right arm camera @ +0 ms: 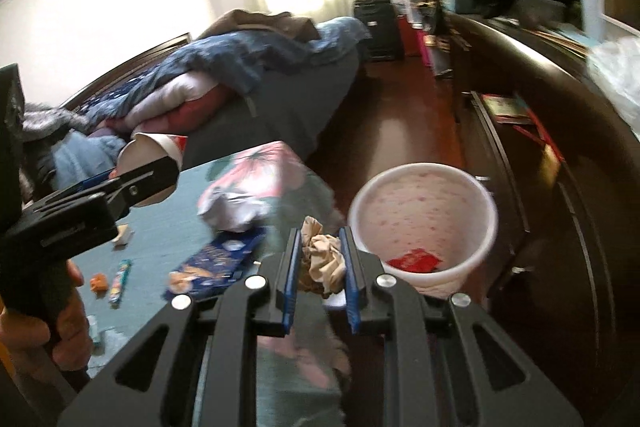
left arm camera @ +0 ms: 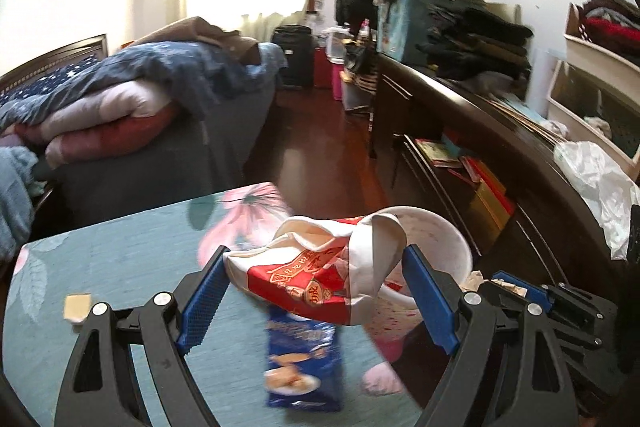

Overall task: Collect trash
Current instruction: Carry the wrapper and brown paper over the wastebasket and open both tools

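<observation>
My left gripper (left arm camera: 316,251) stands wide, shut on a crushed red-and-white paper cup (left arm camera: 320,275), held above the teal flowered tablecloth (left arm camera: 120,259). In the right wrist view that cup (right arm camera: 156,147) shows at the left, in the left gripper (right arm camera: 160,167). My right gripper (right arm camera: 320,233) is shut on a crumpled beige paper wad (right arm camera: 326,259), just left of a white speckled bin (right arm camera: 424,211) on the floor. A red wrapper (right arm camera: 416,261) lies in the bin. A blue snack packet (left arm camera: 304,359) lies on the table under the cup.
More scraps lie on the table: a cream piece (right arm camera: 122,237), an orange bit (right arm camera: 99,283), a candy tube (right arm camera: 120,281), a white crumpled wrapper (right arm camera: 232,213). A bed with piled bedding (left arm camera: 120,99) stands behind it. A dark cabinet (left arm camera: 500,155) with clothes runs along the right.
</observation>
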